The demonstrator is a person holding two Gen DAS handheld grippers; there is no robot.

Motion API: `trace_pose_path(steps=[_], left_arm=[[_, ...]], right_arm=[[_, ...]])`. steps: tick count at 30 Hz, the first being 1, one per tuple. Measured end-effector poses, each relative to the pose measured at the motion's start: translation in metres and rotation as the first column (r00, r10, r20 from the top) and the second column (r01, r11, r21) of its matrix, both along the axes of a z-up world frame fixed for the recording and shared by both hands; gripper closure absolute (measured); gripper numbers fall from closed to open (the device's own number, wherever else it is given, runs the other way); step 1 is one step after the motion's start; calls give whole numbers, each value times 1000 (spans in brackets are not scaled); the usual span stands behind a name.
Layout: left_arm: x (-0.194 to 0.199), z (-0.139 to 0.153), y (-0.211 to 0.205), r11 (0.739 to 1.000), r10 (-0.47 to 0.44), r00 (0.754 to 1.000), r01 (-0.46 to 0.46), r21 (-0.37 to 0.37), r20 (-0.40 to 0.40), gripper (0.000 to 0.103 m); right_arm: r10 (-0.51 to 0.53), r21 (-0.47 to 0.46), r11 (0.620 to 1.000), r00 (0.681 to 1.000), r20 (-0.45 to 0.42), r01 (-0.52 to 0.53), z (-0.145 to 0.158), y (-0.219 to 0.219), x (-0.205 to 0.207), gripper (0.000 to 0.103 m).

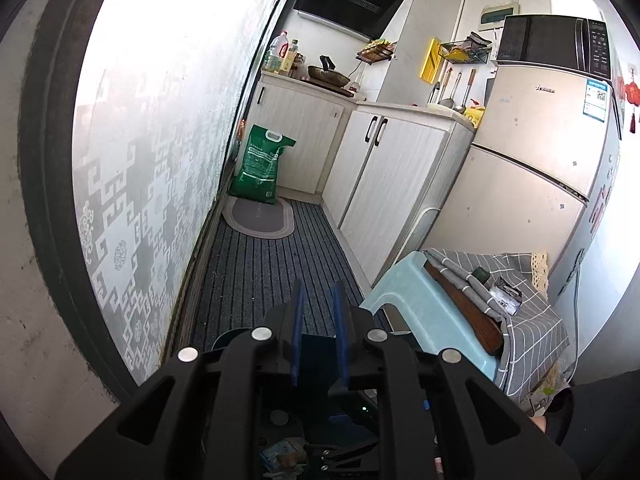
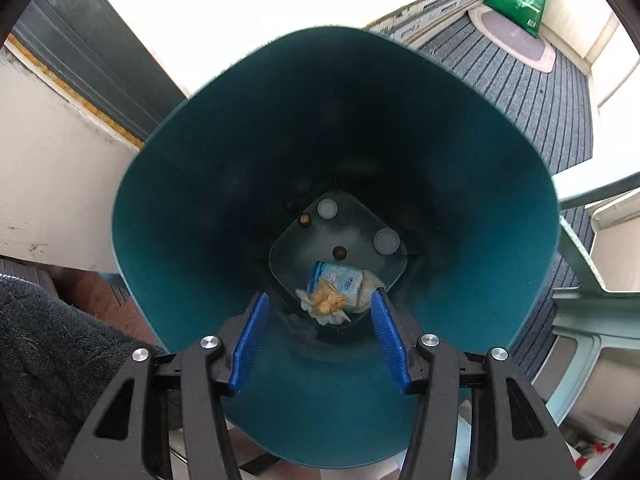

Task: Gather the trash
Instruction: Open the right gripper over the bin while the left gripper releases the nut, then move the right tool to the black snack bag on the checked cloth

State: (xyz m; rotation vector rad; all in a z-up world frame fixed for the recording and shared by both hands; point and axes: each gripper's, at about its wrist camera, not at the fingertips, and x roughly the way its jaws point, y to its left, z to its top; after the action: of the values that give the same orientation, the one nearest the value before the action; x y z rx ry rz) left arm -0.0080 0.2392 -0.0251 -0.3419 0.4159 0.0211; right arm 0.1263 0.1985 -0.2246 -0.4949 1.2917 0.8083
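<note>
The striped floor mat (image 1: 260, 276) carries an oval rug (image 1: 260, 216) and seemingly a green sack (image 1: 260, 168) upon it.

A green sack (image 1: 262, 166) stands at the far end of the striped floor mat (image 1: 264, 276), centre of the left wrist view, on a grey oval rug (image 1: 260, 218). At right stands a beige fridge (image 1: 532, 168) with a black microwave (image 1: 554, 42) on top. A wok (image 1: 328, 75) sits on the upper-centre counter.
</note>
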Motion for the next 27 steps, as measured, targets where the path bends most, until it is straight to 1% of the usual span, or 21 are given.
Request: trace_pose_path(steps=[2,5,7,9,12,14,18,21,23,26,27], left_arm=[[-1,3,1,1000,-11,1000,11,-12,9,79],[-3,9,-1,1000,-19,999,20,-21,33,77],[-4,13,-3,999,-23,998,24,-26,51,75],[-5,18,-6,999,-25,997,27,-26,68,70],[-8,29,-8,999,-21,994,24,-28,104,65],[-7,34,-12,999,-20,993,24,-28,118,64],[1,40,-20,999,-24,992,27,-24,121,62],[11,42,-32,999,-45,993,47,-10,111,59],[19,43,-43,998,-65,992,65,5,104,57],[29,45,-60,995,-95,991,91,44,92,47],[32,46,-66,994,-101,991,96,58,91,43]], right_arm=[[-4,26,1000,1000,20,3,11,-1,0,49],[-3,96,995,1000,30,0,31,-6,0,49],[3,140,990,998,60,-12,47,-10,0,50],[0,179,984,995,95,-17,67,-15,-3,52],[-18,227,974,989,149,-17,98,-28,-4,52],[-39,263,965,983,178,-9,119,-37,-5,52],[-106,340,940,962,251,15,161,-69,-5,52],[-172,389,920,941,292,48,186,-101,-1,52],[-219,423,903,928,302,75,200,-123,5,52],[-282,459,882,900,333,106,222,-154,14,52],[-305,470,875,887,346,117,228,-166,15,49]])
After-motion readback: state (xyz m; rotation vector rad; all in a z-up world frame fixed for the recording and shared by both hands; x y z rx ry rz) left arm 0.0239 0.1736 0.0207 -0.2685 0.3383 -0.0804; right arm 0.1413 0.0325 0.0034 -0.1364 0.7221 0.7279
